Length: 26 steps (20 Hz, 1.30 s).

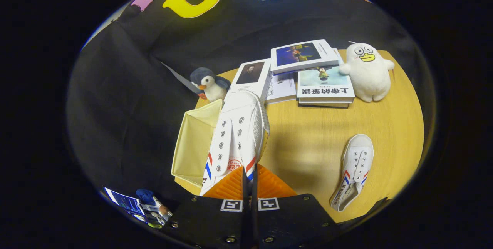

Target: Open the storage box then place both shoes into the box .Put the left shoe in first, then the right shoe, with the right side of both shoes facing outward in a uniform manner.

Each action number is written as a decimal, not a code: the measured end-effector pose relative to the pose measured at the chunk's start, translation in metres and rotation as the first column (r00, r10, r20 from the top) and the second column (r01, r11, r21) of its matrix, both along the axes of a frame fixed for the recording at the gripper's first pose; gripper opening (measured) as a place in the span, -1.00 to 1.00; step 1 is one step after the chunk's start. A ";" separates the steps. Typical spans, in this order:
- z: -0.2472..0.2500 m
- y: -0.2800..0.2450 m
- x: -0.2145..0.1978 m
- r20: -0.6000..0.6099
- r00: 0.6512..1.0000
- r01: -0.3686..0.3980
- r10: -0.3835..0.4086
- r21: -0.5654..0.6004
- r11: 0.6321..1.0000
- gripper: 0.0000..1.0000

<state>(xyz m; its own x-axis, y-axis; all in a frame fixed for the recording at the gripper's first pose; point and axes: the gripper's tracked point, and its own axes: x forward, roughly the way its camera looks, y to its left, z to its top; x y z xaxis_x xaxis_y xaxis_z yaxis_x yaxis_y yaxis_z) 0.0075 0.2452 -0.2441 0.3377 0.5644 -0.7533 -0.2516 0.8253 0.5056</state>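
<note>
My gripper [249, 179] is shut on a white canvas shoe [237, 133] with red and blue side stripes, the fingers [269, 187] pinched on its heel opening. The shoe hangs above the table, toe pointing away, over the right edge of the open cream storage box [192, 145]. The box's flap is folded back and its inside looks bare. The second white shoe [356, 168] lies on the wooden table [308, 141] to the right of the fingers, toe pointing away.
Beyond the held shoe lies a stack of books [308, 72]. A penguin plush [208, 83] stands behind the box. A white duck plush [368, 72] sits at the far right. Small items [142, 204] lie on the dark floor at the left.
</note>
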 end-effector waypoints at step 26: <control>-0.040 0.219 0.017 -0.058 0.955 -0.296 0.292 -0.093 0.951 -0.99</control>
